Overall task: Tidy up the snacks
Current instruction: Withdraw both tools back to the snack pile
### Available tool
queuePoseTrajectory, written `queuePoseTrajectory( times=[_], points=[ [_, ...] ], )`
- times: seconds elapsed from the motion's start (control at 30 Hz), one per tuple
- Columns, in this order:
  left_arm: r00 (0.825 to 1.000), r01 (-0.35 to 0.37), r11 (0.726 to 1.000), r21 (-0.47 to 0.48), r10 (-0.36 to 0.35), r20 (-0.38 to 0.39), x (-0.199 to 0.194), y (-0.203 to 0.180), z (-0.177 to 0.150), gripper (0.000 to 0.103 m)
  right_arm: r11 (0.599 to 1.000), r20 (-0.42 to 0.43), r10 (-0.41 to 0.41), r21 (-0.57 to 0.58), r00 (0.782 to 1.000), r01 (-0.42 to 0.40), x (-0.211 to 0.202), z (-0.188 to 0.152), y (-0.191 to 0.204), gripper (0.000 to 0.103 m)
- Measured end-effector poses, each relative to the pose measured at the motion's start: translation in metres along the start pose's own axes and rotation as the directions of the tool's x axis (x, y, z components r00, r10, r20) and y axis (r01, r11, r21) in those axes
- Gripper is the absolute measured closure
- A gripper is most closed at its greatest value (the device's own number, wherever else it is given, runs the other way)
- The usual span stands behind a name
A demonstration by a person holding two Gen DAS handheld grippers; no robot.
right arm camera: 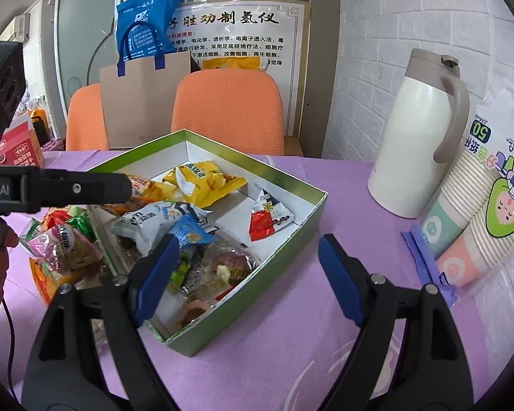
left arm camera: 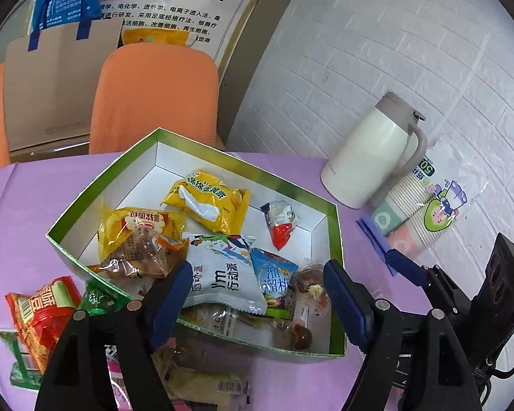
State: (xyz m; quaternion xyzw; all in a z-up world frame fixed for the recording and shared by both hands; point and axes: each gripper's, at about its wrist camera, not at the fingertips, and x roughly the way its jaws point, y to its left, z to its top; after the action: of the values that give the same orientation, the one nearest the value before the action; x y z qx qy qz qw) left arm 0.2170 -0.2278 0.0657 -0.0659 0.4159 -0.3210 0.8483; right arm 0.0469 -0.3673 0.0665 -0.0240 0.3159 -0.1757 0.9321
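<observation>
Snacks: most lie inside the green box (left arm camera: pixel 335 239) on the purple counter (right arm camera: pixel 291 325); a loose pile (right arm camera: pixel 61 250) sits on the counter just beside the box's left wall.
Loose pile: a red packet (left arm camera: pixel 41 311), a green packet (left arm camera: pixel 99 299) and a few more wrappers, touching or overlapping one another.
Left hand-held gripper (left arm camera: pixel 257 298): jaws wide apart, holding nothing, hovering over the near end of the box above the white pack (left arm camera: pixel 219 274).
Box contents: orange bread pack (left arm camera: pixel 137 229) at the left, yellow pack (left arm camera: pixel 209 202) behind, white pack and blue pack (left arm camera: pixel 274 274) in front, small red-and-white pack (left arm camera: pixel 279 222) alone to the right.
Right hand-held gripper (right arm camera: pixel 246 274): jaws wide apart, empty, over the box's near right corner.
Progress: by my judgement well past halfway; the pile outside is what remains.
Box axis: in the right wrist view its long axis runs from near left to far right; open side up, a far corner pointing toward the orange chairs (right arm camera: pixel 229 109).
White pack axis: long side runs roughly near to far.
</observation>
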Motion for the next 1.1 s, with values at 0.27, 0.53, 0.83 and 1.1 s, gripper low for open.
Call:
queuePoseTrajectory(
  times=[0.27,0.53,0.83,1.1],
  points=[
    [0.998,-0.065,0.996,0.059,0.063,0.026,-0.056,-0.006,-0.026,0.022,0.998,0.035,0.065,-0.009,0.997,-0.065,-0.047,-0.011,0.025,0.011],
    [0.997,-0.061,0.997,0.045,0.059,0.041,-0.094,0.011,-0.078,0.019,0.979,0.008,0.195,-0.056,0.981,-0.195,-0.069,-0.040,0.064,0.008],
    [0.997,-0.080,0.996,-0.039,0.080,0.001,-0.105,0.055,-0.128,0.019,0.957,-0.180,0.259,-0.088,0.949,-0.278,-0.027,-0.064,0.103,0.008],
    [0.995,-0.094,0.989,-0.117,0.095,0.005,-0.112,0.091,-0.136,0.019,0.940,-0.207,0.304,-0.093,0.930,-0.328,0.007,-0.048,0.132,0.008]
  ],
)
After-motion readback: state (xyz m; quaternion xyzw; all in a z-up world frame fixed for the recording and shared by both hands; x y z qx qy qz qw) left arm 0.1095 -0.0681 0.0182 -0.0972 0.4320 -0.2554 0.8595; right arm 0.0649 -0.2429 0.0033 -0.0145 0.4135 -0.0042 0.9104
